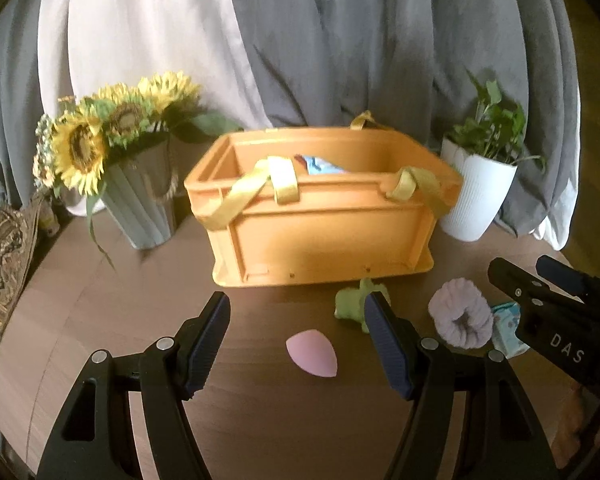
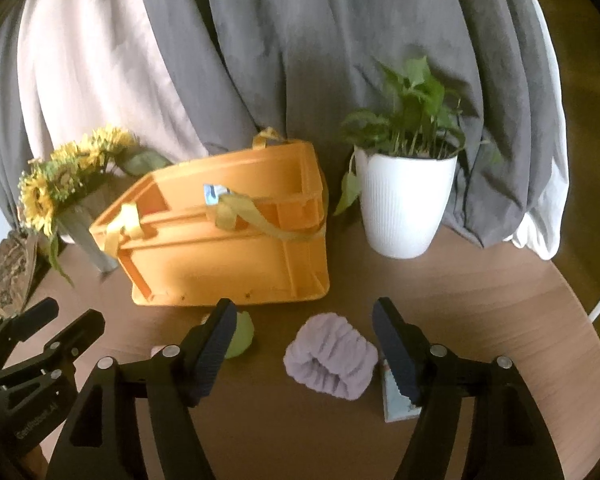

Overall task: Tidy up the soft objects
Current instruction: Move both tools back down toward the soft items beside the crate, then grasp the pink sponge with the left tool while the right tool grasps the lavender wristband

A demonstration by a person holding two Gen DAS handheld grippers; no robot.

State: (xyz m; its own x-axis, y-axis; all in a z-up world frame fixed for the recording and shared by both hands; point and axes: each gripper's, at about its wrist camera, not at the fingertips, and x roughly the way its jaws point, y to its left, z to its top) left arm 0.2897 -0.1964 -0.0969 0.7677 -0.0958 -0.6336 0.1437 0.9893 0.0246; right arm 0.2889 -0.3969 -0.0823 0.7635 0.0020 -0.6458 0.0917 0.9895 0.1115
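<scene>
On the round wooden bench (image 1: 100, 280), at the centre, an orange crate (image 1: 320, 216) with yellow ribbon handles (image 1: 284, 184) draped over its near rim; inside it, a bit of blue-and-white packet (image 1: 320, 166) showing above the edge. At ten o'clock from the crate, a grey ribbed vase of sunflowers (image 1: 100, 136); at two o'clock, a white ribbed pot with a green plant (image 1: 476, 188). Behind everything, grey and pale curtains (image 1: 340, 40).

Just in front of the crate, at six o'clock in the left wrist view, a green soft toy (image 1: 352, 302), partly hidden by the right-hand finger of the left gripper (image 1: 298, 338). Between that gripper's fingers, lying free on the bench: a pink teardrop sponge (image 1: 314, 350). Jaws parted, pads clear of the sponge, nothing held.

At three o'clock from the green toy, a lilac fluffy wristband (image 1: 460, 318), and just beyond it a small blue-patterned packet (image 1: 508, 330), partly behind the right gripper (image 1: 520, 270) coming in from the edge.

In the right wrist view, the right gripper (image 2: 304, 320) spread wide, empty, with the wristband (image 2: 332, 360) lying between its fingers untouched; the small packet (image 2: 396, 400) by the right-hand finger, the green toy (image 2: 240, 334) behind the left-hand one. At nine o'clock, the left gripper (image 2: 70, 314) entering low.
</scene>
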